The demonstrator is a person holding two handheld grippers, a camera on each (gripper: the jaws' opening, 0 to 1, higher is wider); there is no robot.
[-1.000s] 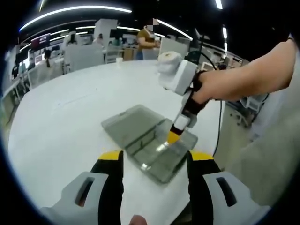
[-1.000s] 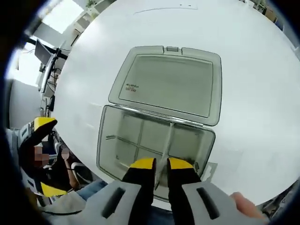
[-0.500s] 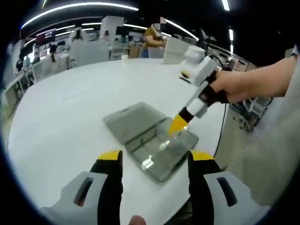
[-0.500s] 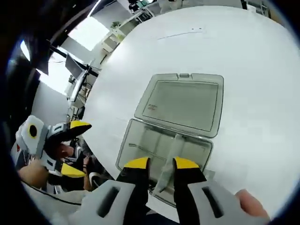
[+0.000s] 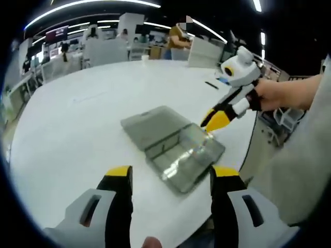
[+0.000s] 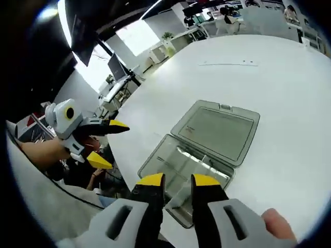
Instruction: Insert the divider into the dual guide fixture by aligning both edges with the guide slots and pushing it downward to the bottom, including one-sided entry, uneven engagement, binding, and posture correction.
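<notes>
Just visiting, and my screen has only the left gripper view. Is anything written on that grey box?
Observer: Yes. The right gripper view shows small red print near one corner of the lid; it is too small to read.
Operator: How does this gripper look from there?
Observer: The left gripper shows side-on, jaws wide apart.
Operator: And the other one's jaws?
Observer: The right gripper has only a narrow gap, with the box beneath.

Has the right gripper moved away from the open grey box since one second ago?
Yes. The right gripper has lifted off the grey box, toward its far right edge.
</notes>
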